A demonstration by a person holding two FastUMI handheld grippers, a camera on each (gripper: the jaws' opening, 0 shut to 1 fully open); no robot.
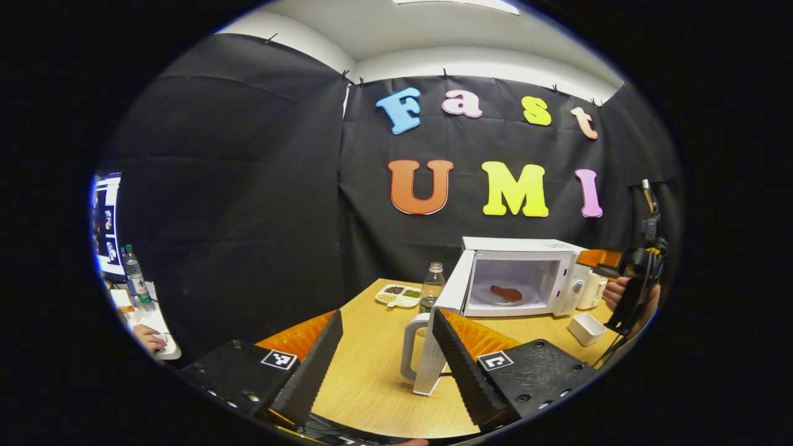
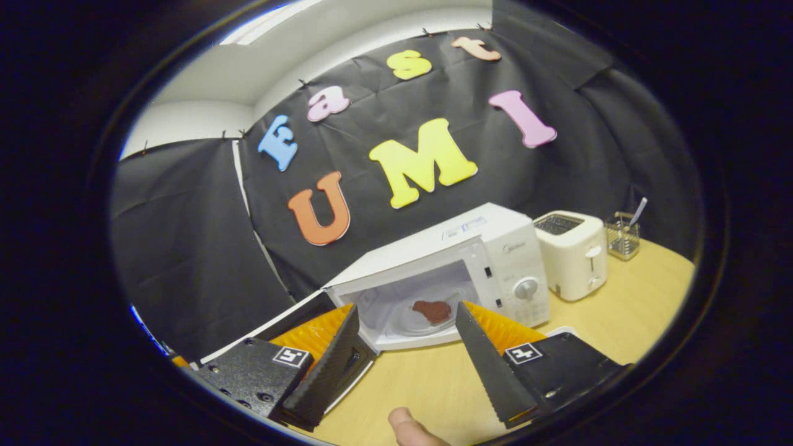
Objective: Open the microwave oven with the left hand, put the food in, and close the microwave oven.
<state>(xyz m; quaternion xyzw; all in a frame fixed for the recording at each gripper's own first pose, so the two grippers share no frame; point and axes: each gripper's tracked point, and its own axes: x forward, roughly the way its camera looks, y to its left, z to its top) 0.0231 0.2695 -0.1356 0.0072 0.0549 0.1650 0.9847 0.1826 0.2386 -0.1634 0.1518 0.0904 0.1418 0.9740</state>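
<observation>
The left tool [image 1: 387, 347] hangs above the near part of the wooden bench [image 1: 372, 384] with its fingers spread wide and nothing between them. Past its fingertips stands the white microwave oven [image 1: 526, 279] at the far side of the bench, its door [image 1: 443, 328] swung fully out toward the left, the door's handle on the near edge. Inside, on the round glass plate [image 1: 502, 296], lies the food [image 1: 507, 293] (a flat reddish-brown piece). A clear bottle [image 1: 432, 286] and a divided white dish [image 1: 398, 295] of small items sit just left of the open door. A small white box [image 1: 586, 328] rests on the bench right of the oven, near a hand [image 1: 616, 291] that holds the other tool at the right edge of the left gripper view.

The right tool [image 2: 406, 347] is also open and empty, its fingers framing the oven's cavity from close by, apart from it. In the right gripper view a white toaster [image 2: 573, 254] stands just right of the oven, and a wire holder [image 2: 621, 235] with a utensil sits farther right. A thumb tip [image 2: 406, 427] shows at the bottom edge.
</observation>
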